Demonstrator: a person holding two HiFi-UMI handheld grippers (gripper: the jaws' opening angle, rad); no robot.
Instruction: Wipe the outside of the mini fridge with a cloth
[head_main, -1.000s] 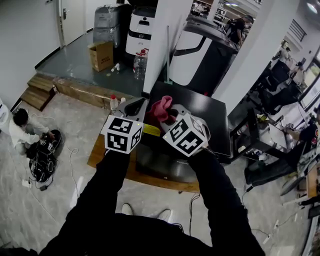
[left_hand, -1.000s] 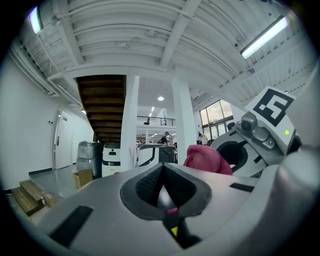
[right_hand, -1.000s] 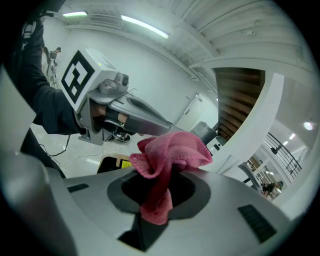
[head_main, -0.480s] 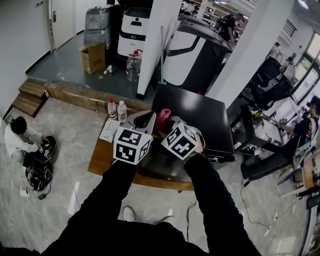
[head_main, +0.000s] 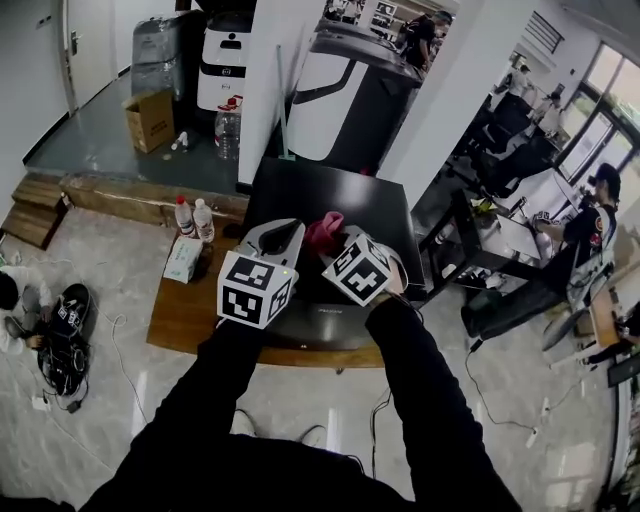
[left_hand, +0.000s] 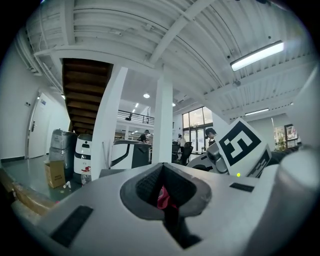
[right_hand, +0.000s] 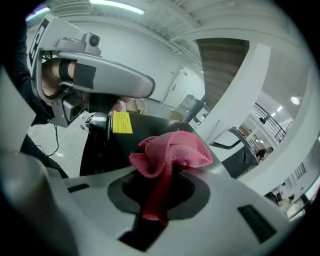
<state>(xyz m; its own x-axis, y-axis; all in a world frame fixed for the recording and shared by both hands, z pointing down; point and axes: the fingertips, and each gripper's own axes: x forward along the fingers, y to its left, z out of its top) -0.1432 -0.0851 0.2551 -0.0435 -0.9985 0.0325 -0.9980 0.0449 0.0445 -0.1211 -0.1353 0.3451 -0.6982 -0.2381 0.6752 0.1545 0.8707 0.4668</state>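
Cloth (right_hand: 170, 150), pink and bunched, stands up out of the right gripper (right_hand: 161, 194), whose jaws are clamped on its lower fold just above the black top of the mini fridge (head_main: 320, 195). It looks light, limp and slightly grippy, so I judge it will flatten under pressure rather than slide. Held near one end, it leaves a loose wad free to press on the panels. The fridge looks stiff, glossy and probably heavy enough not to shift on its wooden platform (head_main: 185, 315). The left gripper (head_main: 284, 233) hangs just beside, jaws together. Only its own view shows a pink sliver in the slot between them; pinched or merely seen through, I cannot tell. Only the right gripper view shows the fridge's yellow label (right_hand: 122, 122), and only the head view the bottles (head_main: 193, 217) nearby.
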